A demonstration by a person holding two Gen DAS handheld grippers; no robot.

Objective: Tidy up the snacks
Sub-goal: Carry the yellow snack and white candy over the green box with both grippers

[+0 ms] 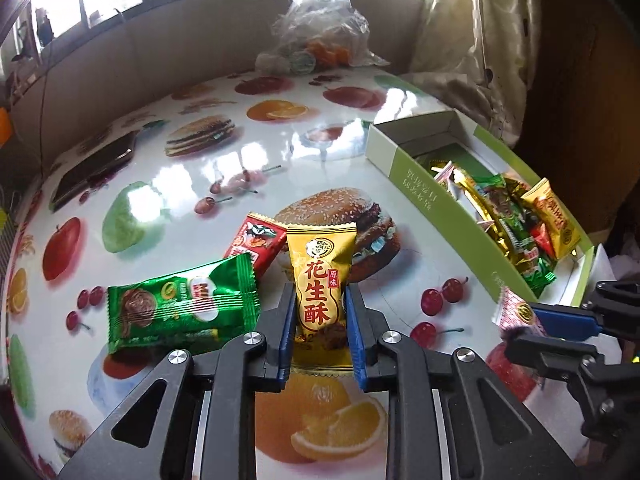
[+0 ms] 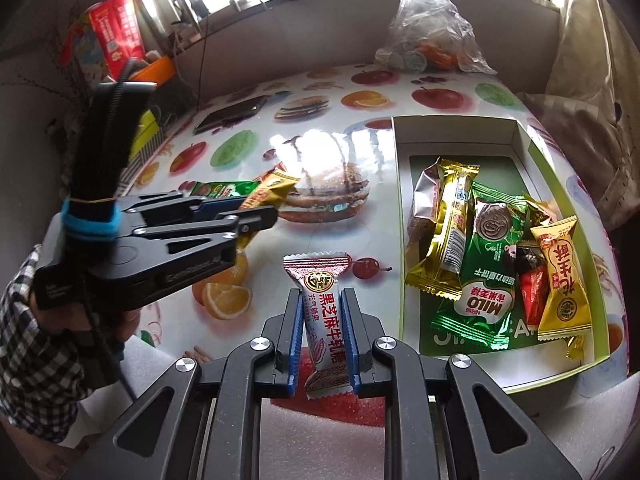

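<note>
My left gripper (image 1: 320, 292) is shut on a yellow peanut-candy packet (image 1: 322, 276), held upright just above the fruit-print table (image 1: 224, 168). Beside it lie a green Milo packet (image 1: 180, 308) and a red packet (image 1: 256, 244). My right gripper (image 2: 322, 296) is shut on a white-and-red sesame-candy packet (image 2: 322, 312), near the table's front edge. To its right an open green-and-white box (image 2: 400, 200) holds several wrapped snacks (image 2: 488, 256). The right wrist view shows the left gripper (image 2: 260, 208) at the left with the yellow packet (image 2: 272, 188).
A clear plastic bag (image 1: 316, 28) of items stands at the table's far edge. A dark phone (image 1: 92, 168) lies far left. White foam (image 2: 320, 440) lies below the right gripper. A checked sleeve (image 2: 16, 320) is at the left, and pale cloth (image 2: 580, 100) hangs right.
</note>
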